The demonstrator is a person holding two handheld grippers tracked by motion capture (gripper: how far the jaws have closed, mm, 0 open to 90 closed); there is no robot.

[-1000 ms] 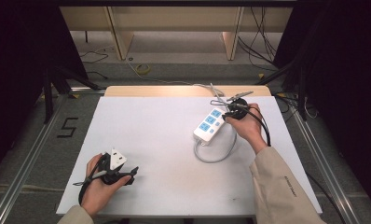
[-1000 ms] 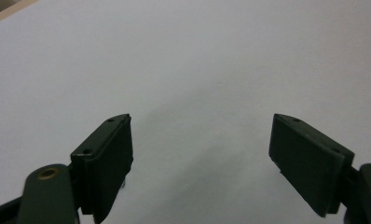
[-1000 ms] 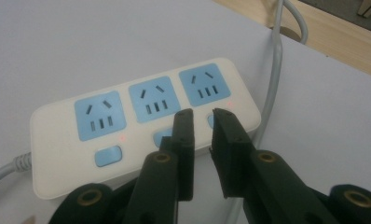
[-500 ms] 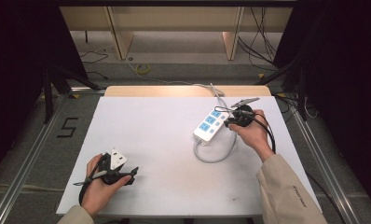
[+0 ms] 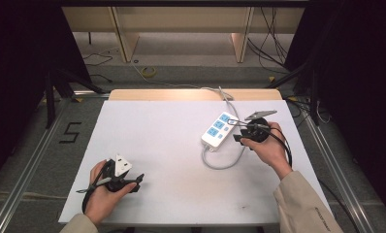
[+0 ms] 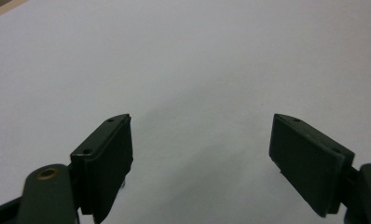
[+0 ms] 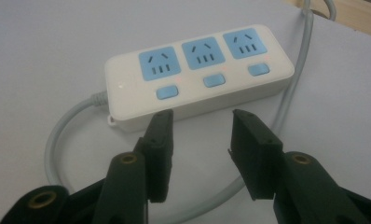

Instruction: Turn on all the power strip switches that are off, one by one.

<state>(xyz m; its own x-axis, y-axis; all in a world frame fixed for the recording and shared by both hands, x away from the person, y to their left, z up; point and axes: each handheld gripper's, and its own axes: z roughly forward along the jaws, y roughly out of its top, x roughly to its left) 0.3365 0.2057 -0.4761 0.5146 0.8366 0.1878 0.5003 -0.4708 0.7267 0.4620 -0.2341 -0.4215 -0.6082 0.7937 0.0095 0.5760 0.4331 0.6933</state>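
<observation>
White plastic power strip (image 7: 197, 77) with three blue sockets sat on the white table's (image 5: 162, 145) right side, grey cord (image 5: 223, 162) looping beside it. Right gripper (image 7: 200, 154) had just been opening, nothing between its jaws, tips just short of the strip. Left gripper (image 6: 200, 163) rested spread wide, empty.
</observation>
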